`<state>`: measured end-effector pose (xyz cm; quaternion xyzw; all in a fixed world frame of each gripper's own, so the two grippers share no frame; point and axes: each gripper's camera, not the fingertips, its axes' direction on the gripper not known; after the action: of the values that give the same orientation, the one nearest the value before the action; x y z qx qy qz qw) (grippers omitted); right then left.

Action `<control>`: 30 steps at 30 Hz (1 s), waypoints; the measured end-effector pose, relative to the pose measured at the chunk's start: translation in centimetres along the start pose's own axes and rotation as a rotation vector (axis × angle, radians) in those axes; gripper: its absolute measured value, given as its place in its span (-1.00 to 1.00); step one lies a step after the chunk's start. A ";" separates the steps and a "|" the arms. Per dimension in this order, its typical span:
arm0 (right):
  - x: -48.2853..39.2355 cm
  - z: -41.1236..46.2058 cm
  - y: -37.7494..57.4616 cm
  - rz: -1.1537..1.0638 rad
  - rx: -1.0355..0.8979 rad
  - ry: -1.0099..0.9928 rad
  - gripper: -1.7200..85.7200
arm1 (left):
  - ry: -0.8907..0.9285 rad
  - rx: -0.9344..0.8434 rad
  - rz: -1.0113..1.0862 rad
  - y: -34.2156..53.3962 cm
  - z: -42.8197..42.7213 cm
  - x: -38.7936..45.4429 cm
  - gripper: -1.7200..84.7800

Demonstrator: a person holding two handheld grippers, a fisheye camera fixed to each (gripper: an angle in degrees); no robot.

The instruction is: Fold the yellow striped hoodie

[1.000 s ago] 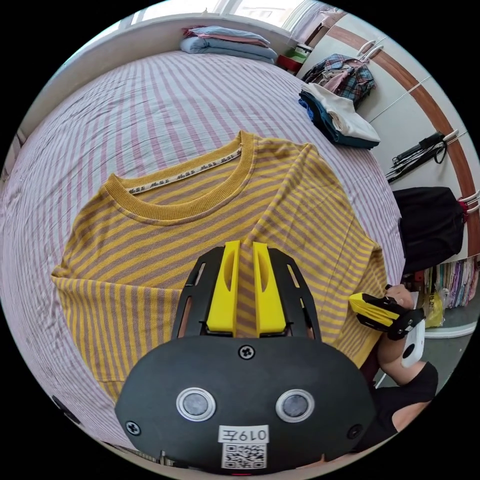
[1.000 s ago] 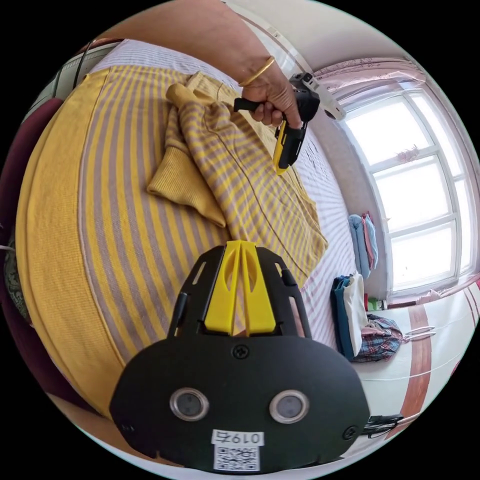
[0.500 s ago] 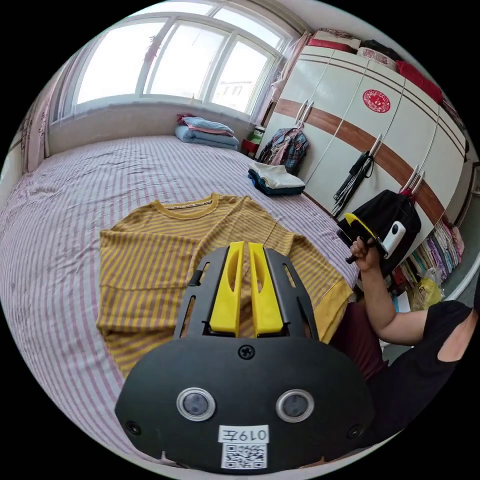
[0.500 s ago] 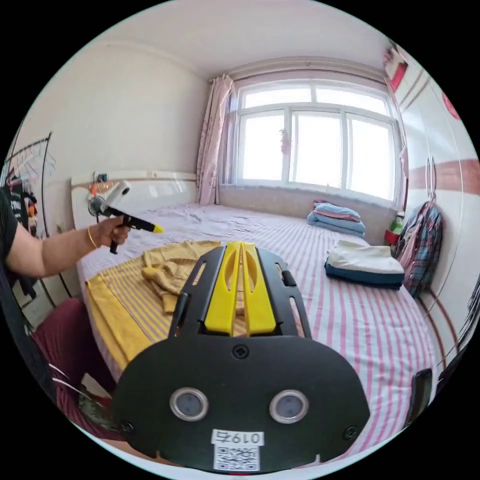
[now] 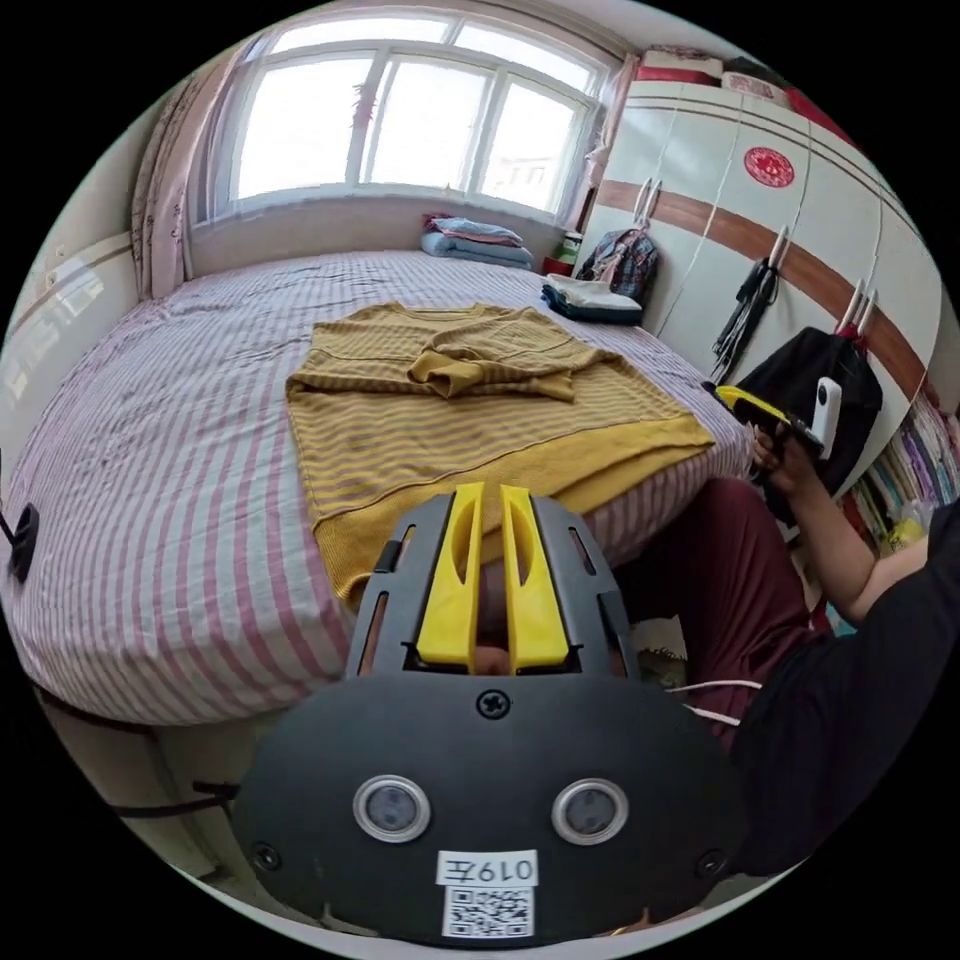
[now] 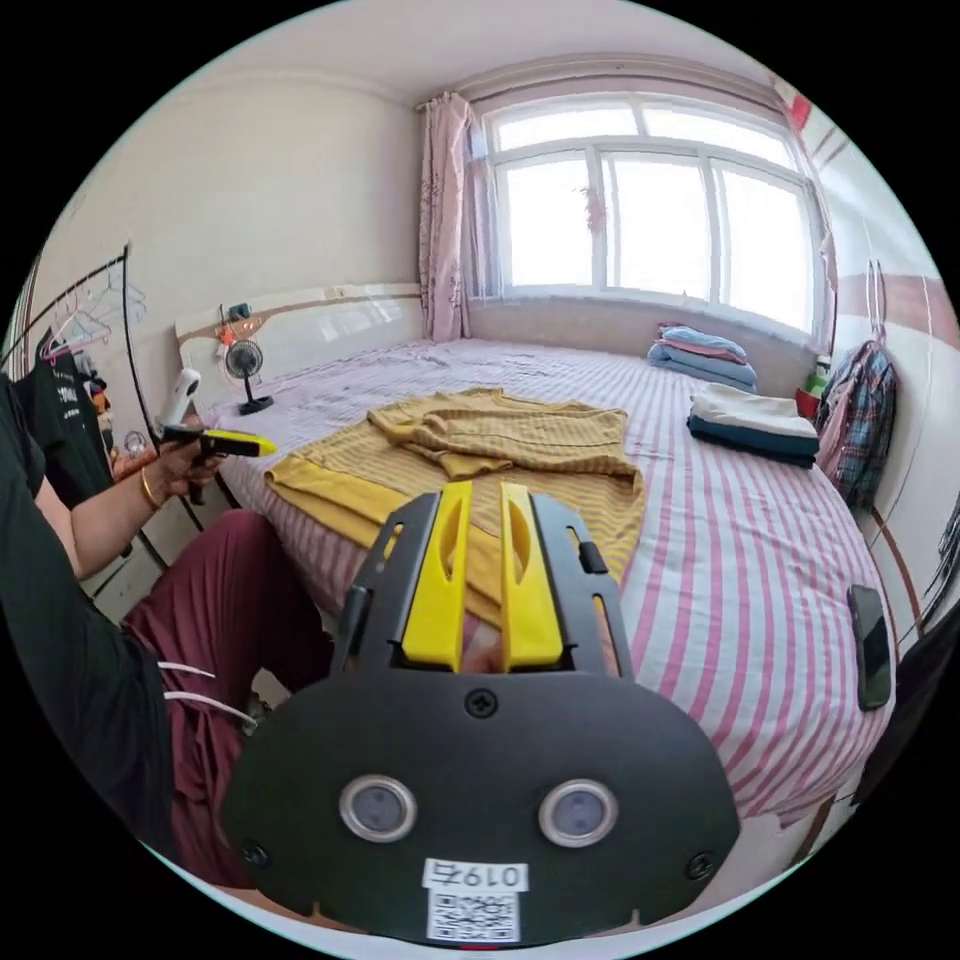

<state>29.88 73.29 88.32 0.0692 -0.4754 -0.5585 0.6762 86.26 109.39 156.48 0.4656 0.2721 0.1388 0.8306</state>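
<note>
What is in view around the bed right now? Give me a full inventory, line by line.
Yellow striped hoodie: one, yellow with grey stripes, flat on the bed, sleeves folded in across it.
Bed: one, pink and white striped sheet.
Folded clothes: one stack, white over dark blue, on the bed by the wardrobe.
Folded bedding: one stack, blue and pink, under the window.
Phone: one, black, on the bed's edge.
Fan: one, black, beside the headboard.
Wardrobe: one, white with a brown band.
Plaid garment: one, hanging on the wardrobe.
Left gripper: yellow, slightly open, empty, off the bed.
Right gripper: yellow, slightly open, empty.
</note>
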 end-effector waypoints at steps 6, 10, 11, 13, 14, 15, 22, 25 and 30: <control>-9.9 4.3 -0.3 -0.204 -0.129 0.042 -0.81 | -0.071 -0.022 0.227 3.3 5.0 6.3 -0.89; -14.2 6.8 -0.3 -0.298 -0.200 0.158 -0.80 | -0.115 -0.010 0.344 4.9 9.1 9.7 -0.80; -14.7 7.1 -0.3 -0.313 -0.208 0.171 -0.80 | -0.136 -0.024 0.373 5.3 10.2 10.4 -0.77; -17.0 7.9 -0.3 -0.421 -0.252 0.253 -0.81 | -0.150 -0.069 0.417 5.7 12.1 11.3 -0.75; -17.6 8.1 -0.3 -0.450 -0.261 0.272 -0.81 | -0.158 -0.079 0.441 6.0 13.1 11.7 -0.74; -18.6 8.5 -0.5 -0.495 -0.276 0.297 -0.81 | -0.168 -0.085 0.448 6.2 13.6 11.8 -0.74; -22.9 10.0 -1.9 -0.618 -0.326 0.358 -0.84 | -0.144 -0.111 0.385 7.9 17.4 11.1 -0.74; -24.2 10.1 -2.2 -0.650 -0.331 0.361 -0.85 | -0.117 -0.115 0.355 8.6 18.4 10.8 -0.75; -25.3 9.6 -3.1 -0.615 -0.332 0.363 -0.92 | 0.002 -0.072 0.218 9.9 18.8 8.6 -0.77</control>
<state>22.72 97.13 77.26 0.1958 -0.2081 -0.7830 0.5524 104.42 105.66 170.00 0.4621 0.2157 0.2384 0.8265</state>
